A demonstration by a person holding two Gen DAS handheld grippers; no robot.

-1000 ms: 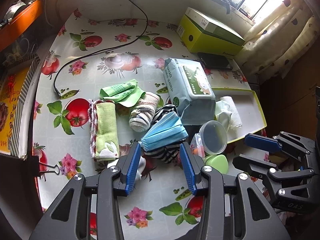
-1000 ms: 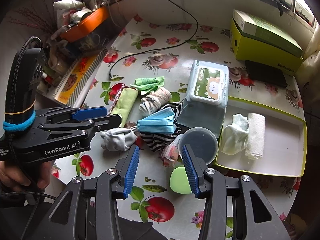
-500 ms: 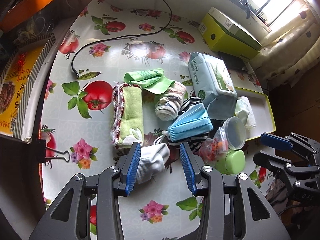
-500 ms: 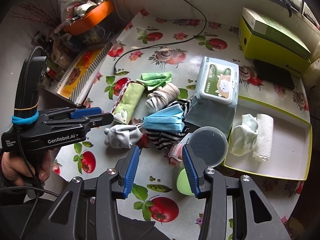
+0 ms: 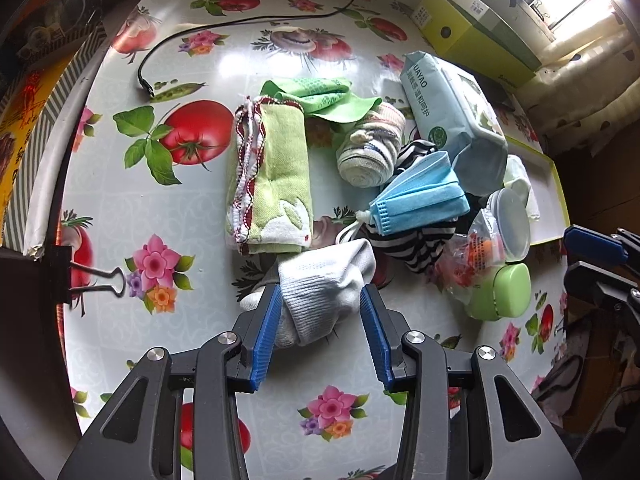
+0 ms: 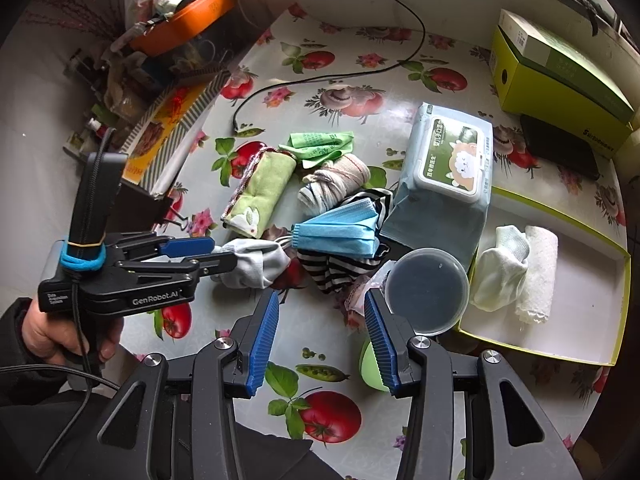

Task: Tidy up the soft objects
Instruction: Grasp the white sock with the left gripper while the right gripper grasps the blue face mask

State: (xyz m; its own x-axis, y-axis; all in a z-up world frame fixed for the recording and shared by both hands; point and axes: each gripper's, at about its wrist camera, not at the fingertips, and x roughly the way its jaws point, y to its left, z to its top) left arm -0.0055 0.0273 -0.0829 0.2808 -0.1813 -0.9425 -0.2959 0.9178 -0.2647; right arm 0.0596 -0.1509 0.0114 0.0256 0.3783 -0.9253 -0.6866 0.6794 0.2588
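Note:
A white sock (image 5: 324,284) lies on the fruit-print tablecloth near the front. My left gripper (image 5: 320,296) is open and straddles it, its fingers either side of the sock; the right wrist view shows this gripper (image 6: 222,251) low over the sock (image 6: 256,264). Behind the sock lie a folded green towel (image 5: 272,176), a rolled beige sock (image 5: 372,148), a green cloth (image 5: 324,96), a blue face mask (image 5: 420,196) and a striped cloth (image 5: 420,248). My right gripper (image 6: 320,296) hangs open above the table with nothing between its fingers.
A yellow-green tray (image 6: 600,240) at the right holds a pale sock (image 6: 500,268) and a rolled white towel (image 6: 538,272). Nearby are a wipes pack (image 6: 452,160), a round lidded tub (image 6: 426,290), a green container (image 5: 504,292), a green box (image 6: 560,76) and a black cable (image 6: 320,80).
My left gripper has come down and toward the white sock, which now sits between its fingers. The right gripper has hardly moved.

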